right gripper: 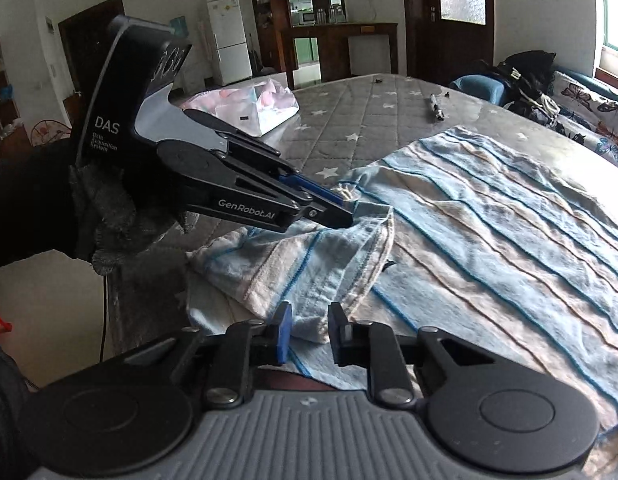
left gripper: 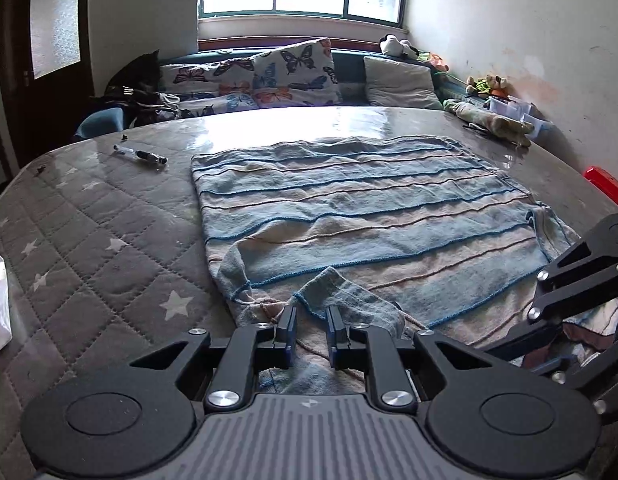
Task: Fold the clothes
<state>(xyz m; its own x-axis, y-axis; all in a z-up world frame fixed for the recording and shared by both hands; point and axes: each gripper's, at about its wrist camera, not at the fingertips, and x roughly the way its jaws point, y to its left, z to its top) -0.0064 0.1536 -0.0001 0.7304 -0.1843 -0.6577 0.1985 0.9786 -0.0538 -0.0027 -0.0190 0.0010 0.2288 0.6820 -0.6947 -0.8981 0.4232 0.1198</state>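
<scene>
Two grippers at the near edge of a striped garment (left gripper: 349, 208) spread on the quilted worktop (left gripper: 97, 240).
The left gripper (right gripper: 347, 210) pinches a raised fold of it; the right gripper's (right gripper: 309, 330) fingers (right gripper: 285, 332) stand narrowly apart astride a sleeve fold, grip uncertain.

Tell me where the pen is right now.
The pen lies on the grey star-quilted table cover, left of the striped garment in the left wrist view, near the table's far edge.
</scene>
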